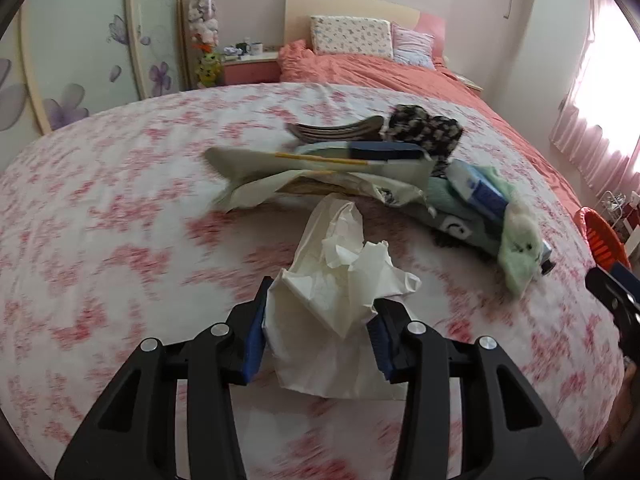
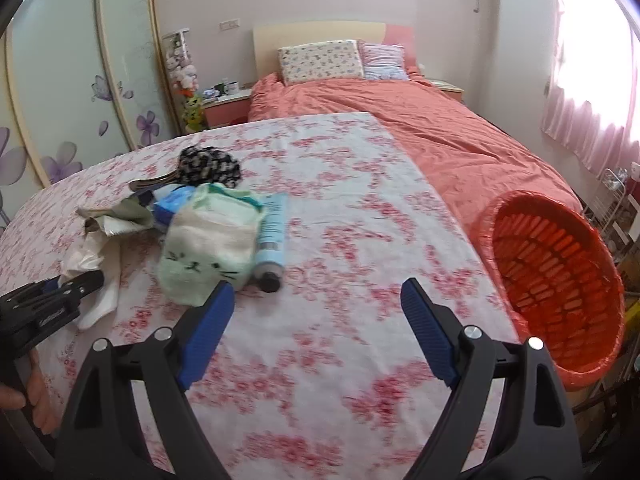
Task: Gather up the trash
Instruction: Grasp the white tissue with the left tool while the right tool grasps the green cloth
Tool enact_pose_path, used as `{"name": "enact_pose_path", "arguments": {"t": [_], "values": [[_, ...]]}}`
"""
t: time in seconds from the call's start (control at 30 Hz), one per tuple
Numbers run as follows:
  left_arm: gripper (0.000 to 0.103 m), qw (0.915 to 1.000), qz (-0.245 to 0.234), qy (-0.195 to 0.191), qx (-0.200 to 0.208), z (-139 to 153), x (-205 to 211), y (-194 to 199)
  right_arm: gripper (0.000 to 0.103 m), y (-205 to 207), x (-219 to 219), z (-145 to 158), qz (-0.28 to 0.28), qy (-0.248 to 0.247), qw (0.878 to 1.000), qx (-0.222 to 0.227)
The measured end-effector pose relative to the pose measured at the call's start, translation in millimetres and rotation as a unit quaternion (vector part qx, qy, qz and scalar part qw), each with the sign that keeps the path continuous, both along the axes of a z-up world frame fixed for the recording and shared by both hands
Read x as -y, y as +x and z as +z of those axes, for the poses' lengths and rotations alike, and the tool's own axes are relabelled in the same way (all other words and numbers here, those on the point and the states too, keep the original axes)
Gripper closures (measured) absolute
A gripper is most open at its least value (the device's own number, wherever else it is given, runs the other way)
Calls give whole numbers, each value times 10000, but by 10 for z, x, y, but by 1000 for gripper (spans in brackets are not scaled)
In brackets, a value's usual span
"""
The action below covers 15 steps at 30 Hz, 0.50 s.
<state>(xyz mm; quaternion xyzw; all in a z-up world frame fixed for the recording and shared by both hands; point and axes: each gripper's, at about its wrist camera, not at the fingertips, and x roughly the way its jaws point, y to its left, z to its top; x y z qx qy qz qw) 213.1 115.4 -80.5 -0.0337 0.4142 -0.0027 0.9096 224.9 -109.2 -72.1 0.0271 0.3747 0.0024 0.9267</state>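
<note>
Crumpled tissue (image 1: pixel 336 280) on bed (image 1: pixel 120 240), just in front of clutter pile; we read left gripper (image 1: pixel 320 332) jaws pinching it both sides. Right gripper (image 2: pixel 316 320) jaws spread, empty, over bare sheet. Orange basket (image 2: pixel 560 280) at bed's right edge. Step: grasp done. Next: lift, carry tissue across to basket, release inside.

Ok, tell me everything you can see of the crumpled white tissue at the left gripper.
The crumpled white tissue is thin, soft-looking paper, creased and bunched, with a longer flap trailing toward the pile behind it. It sits between the blue-padded fingers of the left gripper, which press it on both sides. Its lower edge lies on the pink floral sheet. It looks off-white, unprinted and untorn.
</note>
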Motion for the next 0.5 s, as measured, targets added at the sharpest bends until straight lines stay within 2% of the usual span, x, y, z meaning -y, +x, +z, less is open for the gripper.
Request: {"name": "enact_pose_path", "arguments": {"t": [0.13,0.37,0.5], "values": [[59,9999,97,111,59,53,-179,-149,21,78,-186,5,203,103,9997,-2],[58,9996,248,67,116,101,-425,-312,40,327,-479,-1,503,389,9979,-84],[58,9994,283,115,178,133,-484,-343,48,473,-542,-82,482,509,9969,-346]]}}
